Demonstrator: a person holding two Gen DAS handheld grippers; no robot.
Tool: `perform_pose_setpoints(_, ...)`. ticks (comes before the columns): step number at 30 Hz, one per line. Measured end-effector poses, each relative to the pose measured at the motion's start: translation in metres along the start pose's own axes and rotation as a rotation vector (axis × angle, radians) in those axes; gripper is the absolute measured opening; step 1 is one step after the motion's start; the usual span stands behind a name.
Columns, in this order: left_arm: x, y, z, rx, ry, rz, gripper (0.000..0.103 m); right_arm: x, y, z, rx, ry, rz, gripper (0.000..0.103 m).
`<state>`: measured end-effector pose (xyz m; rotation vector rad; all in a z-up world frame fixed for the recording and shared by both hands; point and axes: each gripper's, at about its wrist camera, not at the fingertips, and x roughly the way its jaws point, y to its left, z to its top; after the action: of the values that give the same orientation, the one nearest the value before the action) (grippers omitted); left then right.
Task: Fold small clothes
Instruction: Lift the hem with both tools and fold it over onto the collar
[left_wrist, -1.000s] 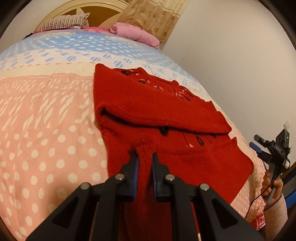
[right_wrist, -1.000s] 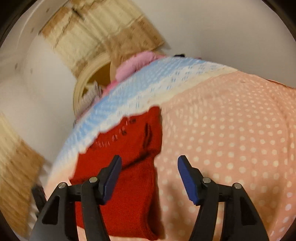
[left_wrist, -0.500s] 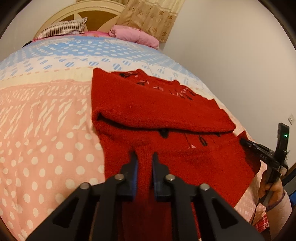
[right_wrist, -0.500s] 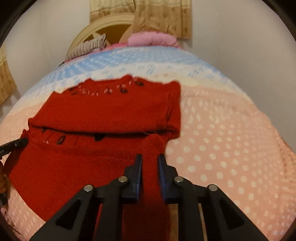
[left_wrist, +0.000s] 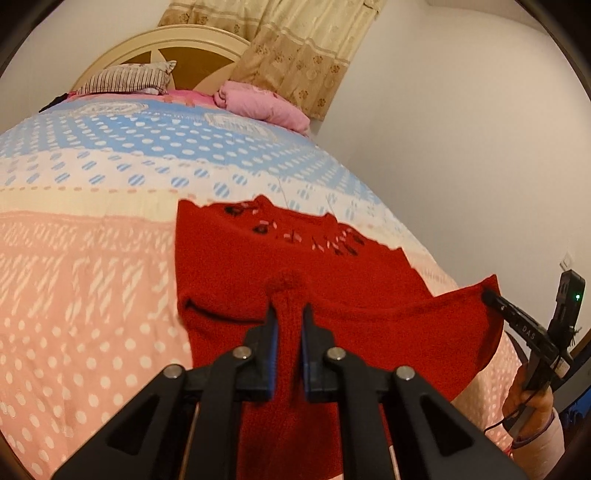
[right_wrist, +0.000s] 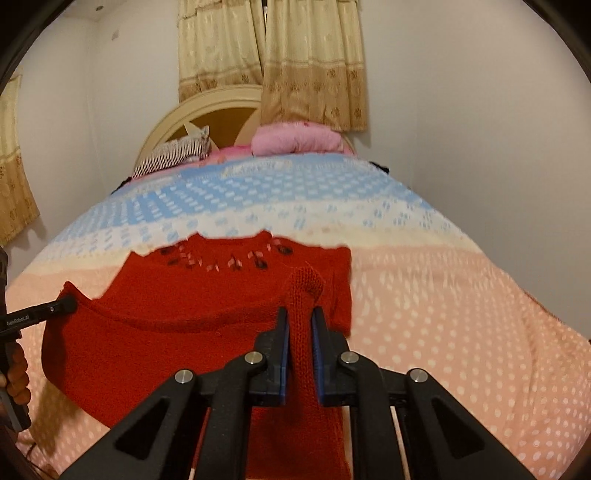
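A small red knit sweater (left_wrist: 303, 258) with dark and pink decorations near its neckline lies on the bed; it also shows in the right wrist view (right_wrist: 207, 291). My left gripper (left_wrist: 289, 314) is shut on the sweater's near hem at one corner. My right gripper (right_wrist: 299, 317) is shut on the hem at the other corner. Both hold the hem lifted above the bed, over the sweater's lower part. Each gripper shows at the edge of the other's view, the right gripper (left_wrist: 495, 297) and the left gripper (right_wrist: 68, 304), pinching the cloth.
The bed has a polka-dot cover, pink (left_wrist: 74, 295) near me and blue (left_wrist: 147, 140) farther off. A striped pillow (left_wrist: 125, 77) and a pink bundle (left_wrist: 258, 105) lie by the headboard (right_wrist: 207, 118). Curtains (right_wrist: 295, 55) hang behind. A wall (left_wrist: 461, 147) runs close along one side.
My right gripper closed on the hem corner. Both grippers have since lifted the hem and carried it forward toward the neckline; the sweater's lower part now hangs raised between them.
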<state>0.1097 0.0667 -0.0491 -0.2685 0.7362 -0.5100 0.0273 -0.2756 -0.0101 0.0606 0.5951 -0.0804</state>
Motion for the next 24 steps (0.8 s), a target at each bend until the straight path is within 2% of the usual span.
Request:
perform_pose_setpoints(10, 0.021, 0.016, 0.035, -0.044, -0.014, 0.049, 0.01, 0.027, 0.012, 0.033, -0.042, -0.024, -0.027, 0.01)
perform_pose_setpoints(24, 0.063, 0.035, 0.079, -0.079, -0.035, 0.107, 0.01, 0.097, 0.013, 0.077, -0.064, -0.023, -0.083, 0.01)
